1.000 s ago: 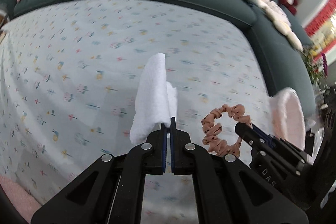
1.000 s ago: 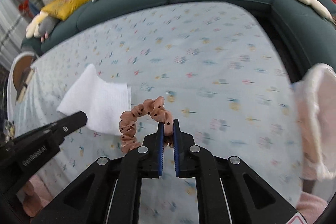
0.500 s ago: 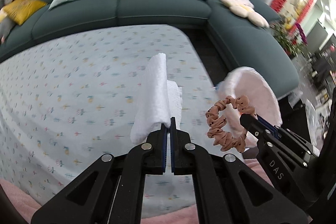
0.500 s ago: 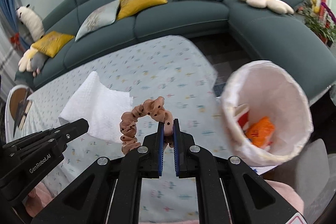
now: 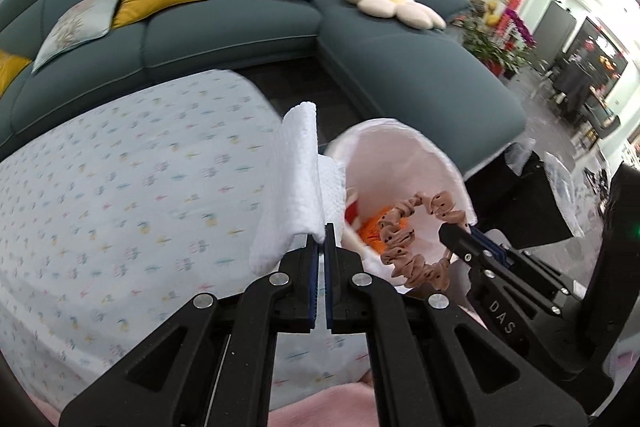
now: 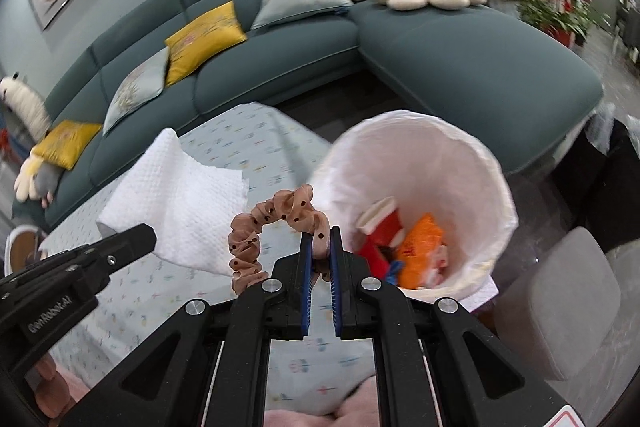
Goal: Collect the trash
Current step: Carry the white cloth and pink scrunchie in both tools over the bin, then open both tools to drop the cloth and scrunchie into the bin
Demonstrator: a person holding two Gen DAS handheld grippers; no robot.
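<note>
My left gripper (image 5: 320, 235) is shut on a white paper towel (image 5: 292, 187) and holds it in the air beside the bin. The towel also shows in the right wrist view (image 6: 180, 199). My right gripper (image 6: 320, 239) is shut on a pink dotted scrunchie (image 6: 272, 219), held in the air just left of the bin's rim. The scrunchie also shows in the left wrist view (image 5: 412, 239). A white-lined trash bin (image 6: 492, 179) stands past the table's right end, with red and orange wrappers (image 6: 416, 247) inside. The bin also shows in the left wrist view (image 5: 404, 155).
A table with a pale patterned cloth (image 5: 120, 187) lies below and to the left. A teal corner sofa (image 6: 460, 59) with cushions runs behind. A grey seat (image 6: 560, 299) stands right of the bin. Dark floor lies between table and sofa.
Both grippers have swung right, away from over the table and toward the bin, each still holding its item. The bin now lies close in front and its contents show.
</note>
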